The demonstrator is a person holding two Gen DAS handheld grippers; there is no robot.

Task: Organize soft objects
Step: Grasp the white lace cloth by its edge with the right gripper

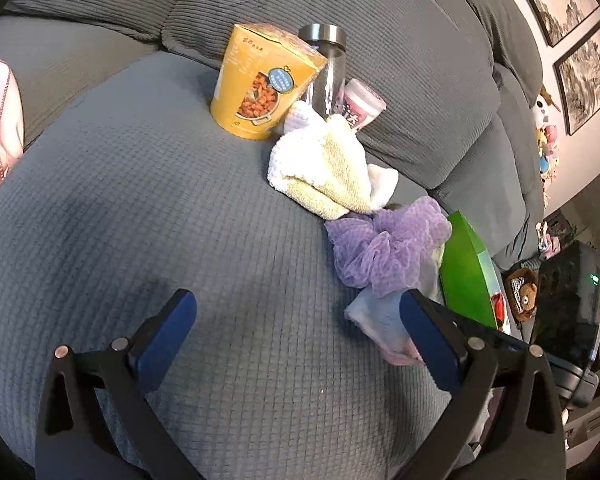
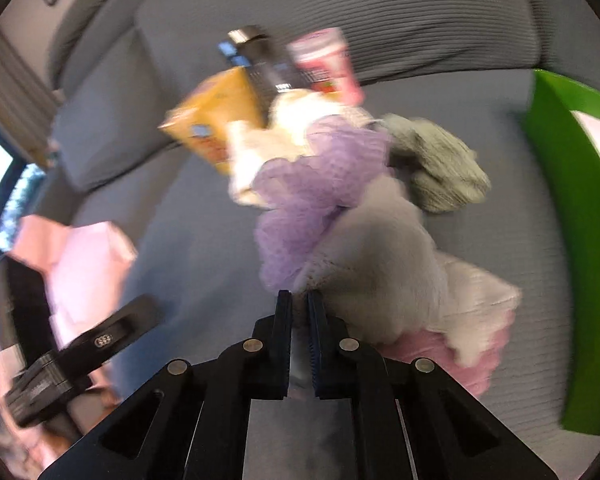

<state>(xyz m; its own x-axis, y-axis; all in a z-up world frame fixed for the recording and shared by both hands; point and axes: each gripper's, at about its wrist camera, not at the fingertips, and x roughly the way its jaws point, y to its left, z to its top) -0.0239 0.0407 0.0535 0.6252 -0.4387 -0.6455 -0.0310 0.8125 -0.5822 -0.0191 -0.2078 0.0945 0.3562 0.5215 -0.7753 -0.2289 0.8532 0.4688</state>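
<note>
Right now the right gripper point(image 2: 299, 304) is pinched almost all the way shut. In the right wrist view a thin bit of pale stuff shows in the narrow gap between its two fingers. It looks like the edge of the white fluffy cloth point(image 2: 380, 256), which starts right at the fingertips and runs away toward 1 o'clock. So I think the gripper has hold of that cloth, but the picture is blurry and I cannot be fully sure.

The cloth lies on top of a pink cloth point(image 2: 472, 364), out at 3 o'clock from the fingertips. A purple scrunchie point(image 2: 300, 200) sits at 12 o'clock, touching the white cloth. A grey knitted thing point(image 2: 440, 164) is at 1 o'clock, further back. The green box point(image 2: 572, 240) stands at 3 o'clock, well apart from the pile.

The left gripper point(image 1: 298, 326) is wide open and holds nothing. It hangs over the bare grey sofa seat point(image 1: 160, 200). From it, the soft pile lies toward 1 and 2 o'clock: the purple scrunchie point(image 1: 384, 248) and then the yellow towel point(image 1: 328, 164) behind it. Its right finger point(image 1: 428, 340) sits in front of the white cloth point(image 1: 376, 316), but I cannot tell if they touch.

The right hand is much nearer the soft things, so it should do the lifting. The cloth is floppy and may drag the scrunchie along.
</note>
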